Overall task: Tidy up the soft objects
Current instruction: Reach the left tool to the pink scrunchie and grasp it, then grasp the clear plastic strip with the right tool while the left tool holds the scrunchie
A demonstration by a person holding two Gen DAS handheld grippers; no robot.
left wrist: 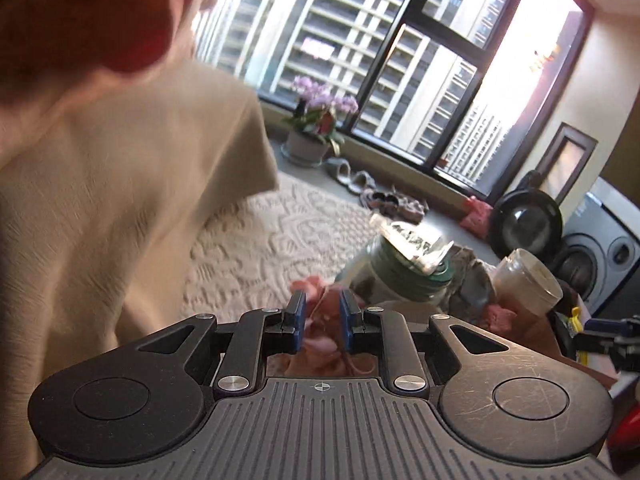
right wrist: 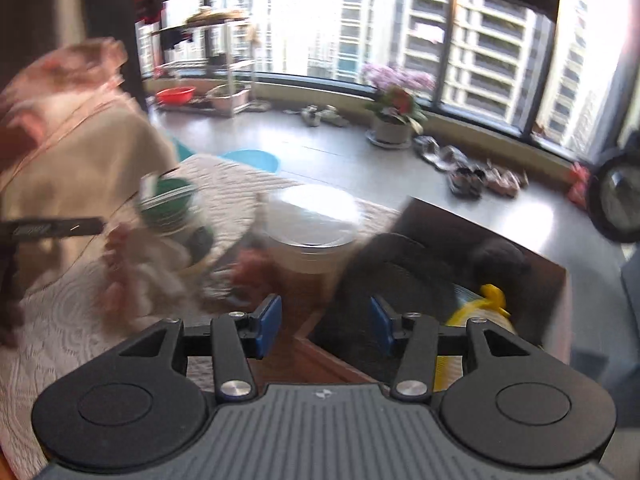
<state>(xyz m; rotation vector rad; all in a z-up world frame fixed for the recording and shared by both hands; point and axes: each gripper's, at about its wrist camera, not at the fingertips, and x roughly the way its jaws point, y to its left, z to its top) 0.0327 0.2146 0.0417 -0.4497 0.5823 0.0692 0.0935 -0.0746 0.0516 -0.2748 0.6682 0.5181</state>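
Observation:
My left gripper (left wrist: 322, 312) is shut on a bunch of pink soft cloth (left wrist: 320, 346), which shows between its blue pads (left wrist: 298, 314) and below them. A large beige cloth (left wrist: 120, 200) hangs close on the left of that view, with a blurred red-pink shape (left wrist: 100, 20) above it. In the right wrist view my right gripper (right wrist: 325, 322) stands open with nothing between its fingers, over the edge of a dark open box (right wrist: 480, 232). The beige cloth (right wrist: 80, 160) and blurred pink fabric (right wrist: 120, 272) lie at the left there.
A green-lidded jar (left wrist: 408, 268) and a white-lidded jar (left wrist: 528, 284) stand on the pale patterned table cover (left wrist: 260, 240). A clear tub (right wrist: 312, 220) sits beside the box, which holds black items and a yellow one (right wrist: 492, 296). A flower pot (right wrist: 392, 128) and shoes stand by the window.

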